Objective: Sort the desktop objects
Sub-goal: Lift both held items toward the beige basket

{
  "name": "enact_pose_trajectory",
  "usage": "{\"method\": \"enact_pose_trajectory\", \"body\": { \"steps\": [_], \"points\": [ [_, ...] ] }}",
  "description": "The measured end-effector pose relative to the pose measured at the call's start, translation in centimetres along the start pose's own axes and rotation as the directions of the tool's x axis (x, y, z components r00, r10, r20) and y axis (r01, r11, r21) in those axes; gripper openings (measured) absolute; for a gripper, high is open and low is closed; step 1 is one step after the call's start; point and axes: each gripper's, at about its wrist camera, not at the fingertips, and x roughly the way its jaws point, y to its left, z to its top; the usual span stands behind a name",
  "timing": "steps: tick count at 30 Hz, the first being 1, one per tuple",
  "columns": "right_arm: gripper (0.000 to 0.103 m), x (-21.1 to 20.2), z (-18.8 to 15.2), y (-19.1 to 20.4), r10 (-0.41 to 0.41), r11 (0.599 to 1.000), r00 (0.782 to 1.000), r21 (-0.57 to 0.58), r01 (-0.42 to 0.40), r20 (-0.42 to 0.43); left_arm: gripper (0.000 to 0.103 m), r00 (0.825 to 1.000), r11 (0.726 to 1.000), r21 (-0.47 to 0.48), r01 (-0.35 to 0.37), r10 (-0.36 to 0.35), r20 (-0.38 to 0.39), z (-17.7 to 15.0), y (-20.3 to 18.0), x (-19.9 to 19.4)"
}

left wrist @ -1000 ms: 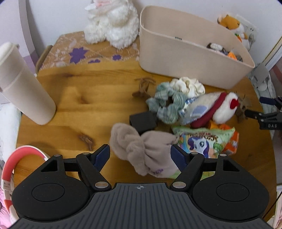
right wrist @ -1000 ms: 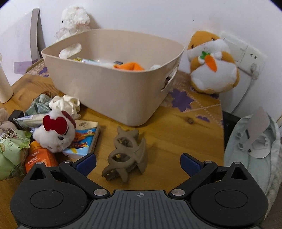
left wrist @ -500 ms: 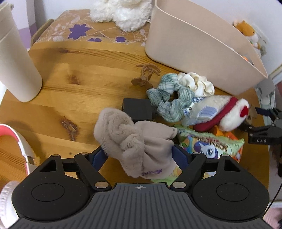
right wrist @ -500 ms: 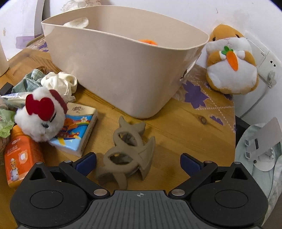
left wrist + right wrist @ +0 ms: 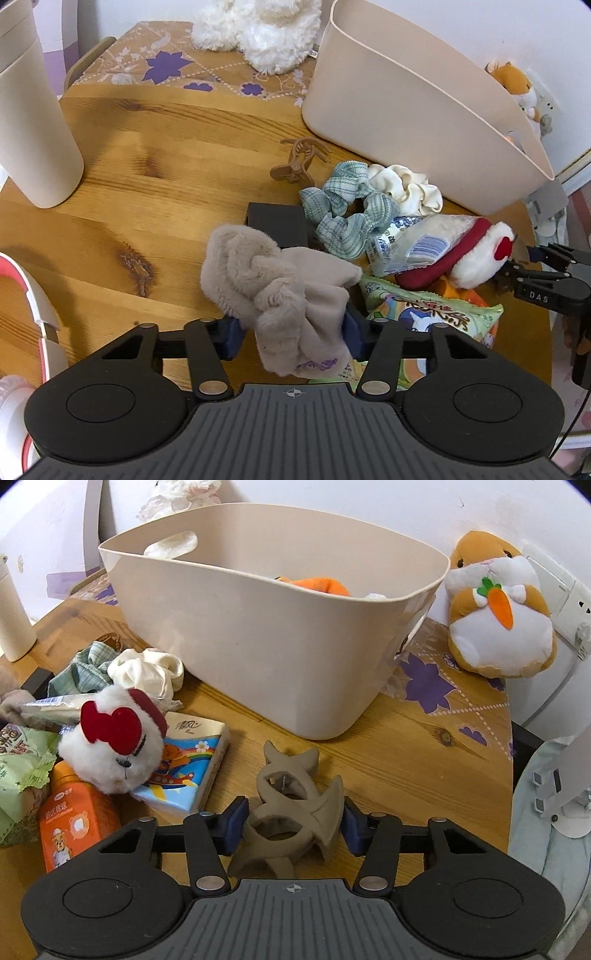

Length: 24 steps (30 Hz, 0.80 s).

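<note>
Left gripper (image 5: 291,330): pitched down toward the wooden table (image 5: 155,177), blue pads pressed into either side of a fluffy beige plush cloth (image 5: 280,280). Cloth bunched between the pads, upper part flopping forward past the tips; cannot tell whether its far end touches the table. Behind it: black box (image 5: 277,223), green checked scrunchie (image 5: 343,218) touching a cream scrunchie (image 5: 406,186), small brown clip (image 5: 299,162) apart from the pile. Green snack bag (image 5: 432,317) just right of the cloth. Beige bin (image 5: 406,110) at far right, tall beige cup (image 5: 29,125) at left.

Right gripper (image 5: 291,825): low and nearly level, pointed toward the bin (image 5: 258,657). Pads narrowed onto a large taupe hair claw (image 5: 291,805), one pad on each flank. Claw standing on its prongs on the table (image 5: 406,760); lift not determinable. Left of it: tissue pack (image 5: 188,764) lying under a white plush with red bow (image 5: 114,746), orange bottle (image 5: 74,819) beside them. Orange item (image 5: 317,585) visible inside the bin. Hamster plush with carrot (image 5: 498,613) against the wall, right of the bin.

In the left view, right gripper (image 5: 535,258) seen at the far right edge, beside the white plush (image 5: 476,258).
</note>
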Motion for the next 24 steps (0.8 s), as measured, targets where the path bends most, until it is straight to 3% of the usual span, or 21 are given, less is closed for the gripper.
{"method": "enact_pose_trajectory", "body": {
  "steps": [15, 24],
  "points": [
    [0.046, -3.4, -0.5, -1.6, 0.031, 0.998, 0.998, 0.043, -0.034, 0.049, 0.048, 0.998, 0.997, 0.061, 0.044, -0.047, 0.052, 0.2, -1.6, -2.7],
    [0.046, -6.9, 0.4, -2.4, 0.032, 0.998, 0.991, 0.041, -0.037, 0.128, 0.048, 0.984, 0.992, 0.118, 0.051, -0.070, 0.162, 2.7, -3.9, -5.6]
  ]
}}
